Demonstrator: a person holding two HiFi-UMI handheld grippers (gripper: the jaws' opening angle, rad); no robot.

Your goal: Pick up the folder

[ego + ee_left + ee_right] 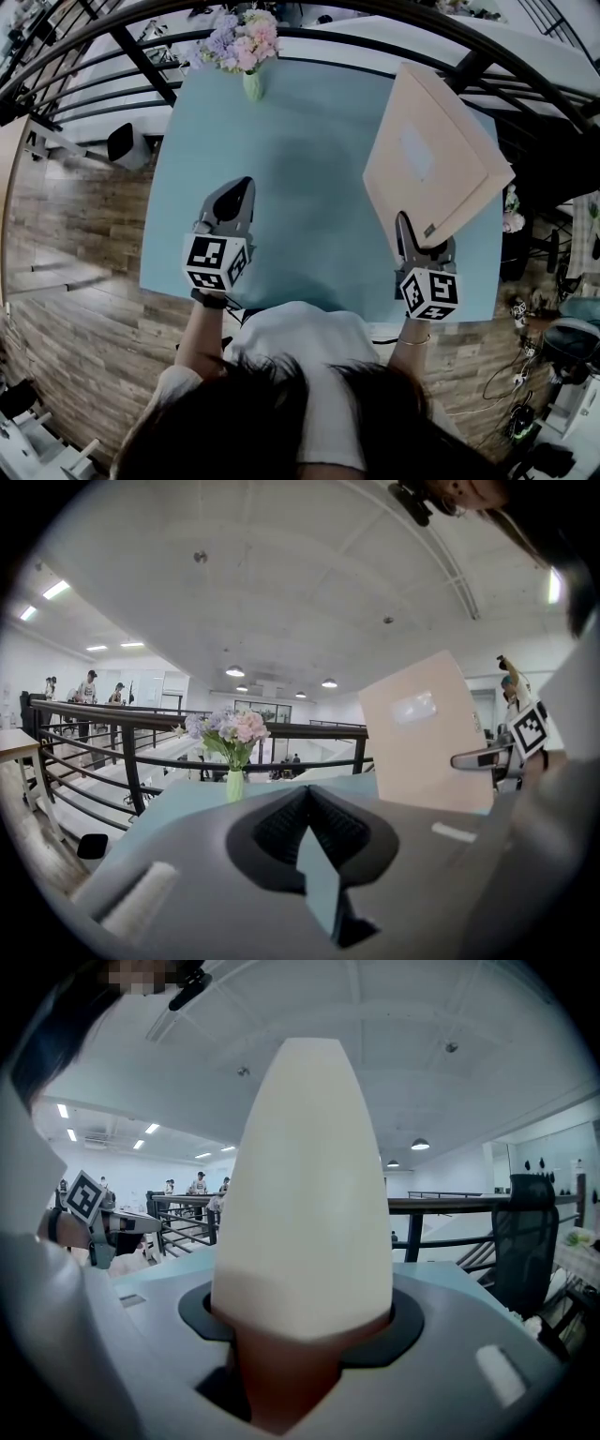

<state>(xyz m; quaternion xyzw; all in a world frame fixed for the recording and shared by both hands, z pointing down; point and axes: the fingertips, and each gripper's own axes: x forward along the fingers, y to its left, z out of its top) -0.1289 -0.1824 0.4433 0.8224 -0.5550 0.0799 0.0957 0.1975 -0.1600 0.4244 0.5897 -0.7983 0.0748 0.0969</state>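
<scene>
The folder (431, 159), a beige card cover with a pale label, hangs tilted above the right side of the blue table (300, 141). My right gripper (404, 228) is shut on its near corner. In the right gripper view the folder (305, 1176) rises edge-on from between the jaws and fills the middle. My left gripper (241, 187) is shut with nothing in it, held over the table's left half, well apart from the folder. From the left gripper view the folder (427, 728) stands up at the right, with the right gripper (497, 757) below it.
A pale green vase of pink and lilac flowers (246, 47) stands at the table's far edge. A black railing (141, 56) runs behind the table. A dark chair (525, 1232) is off the table's right side. Wood floor lies to the left.
</scene>
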